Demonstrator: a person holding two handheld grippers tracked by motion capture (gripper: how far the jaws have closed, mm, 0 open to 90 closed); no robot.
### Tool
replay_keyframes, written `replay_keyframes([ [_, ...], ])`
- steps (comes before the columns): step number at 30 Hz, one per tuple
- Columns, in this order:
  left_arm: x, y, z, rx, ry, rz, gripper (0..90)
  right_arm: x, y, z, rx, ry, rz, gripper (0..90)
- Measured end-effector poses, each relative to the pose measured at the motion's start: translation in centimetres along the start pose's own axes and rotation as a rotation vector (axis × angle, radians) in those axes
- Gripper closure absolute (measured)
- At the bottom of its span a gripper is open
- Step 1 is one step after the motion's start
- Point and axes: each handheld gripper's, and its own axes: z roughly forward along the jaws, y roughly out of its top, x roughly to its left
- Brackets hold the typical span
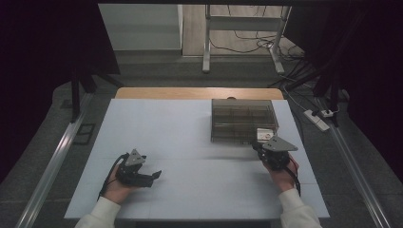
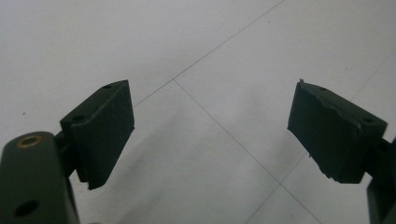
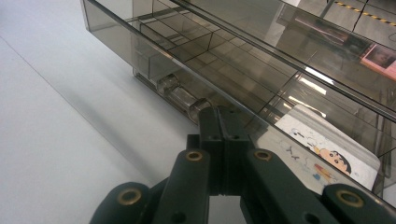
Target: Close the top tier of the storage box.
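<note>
Right hand-held gripper [image 3: 219,126] pressed together at the near edge of the box [image 1: 243,119], far right on the worktop [image 1: 180,142], beside its clear latch [image 3: 184,95]. Lift gently, steadying. Left hand-held gripper [image 2: 210,135] spread, idle.

My left gripper [image 1: 153,176] rests low in my left hand [image 1: 117,188], jaws spread wide with nothing between the pads [image 2: 105,135], while my right gripper [image 3: 218,122], held in my right hand [image 1: 284,174], points forward, jaws pressed fully together.
</note>
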Motion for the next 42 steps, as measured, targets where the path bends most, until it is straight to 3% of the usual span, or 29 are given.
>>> replay_keyframes([
  [17, 0.0, -0.1, 0.5, 0.019, 0.008, 0.004, 14.5, -1.2, 0.4, 1.3, -0.004, -0.009, 0.008, 89.5],
  [29, 0.1, -0.2, 0.4, 0.018, 0.010, -0.005, 14.5, -2.2, 0.7, 2.6, -0.016, -0.032, 0.038, 89.5],
  [42, 0.0, -0.3, 0.4, 0.017, 0.004, -0.012, 14.5, -2.7, 1.1, 3.5, -0.022, -0.046, 0.028, 89.5],
])
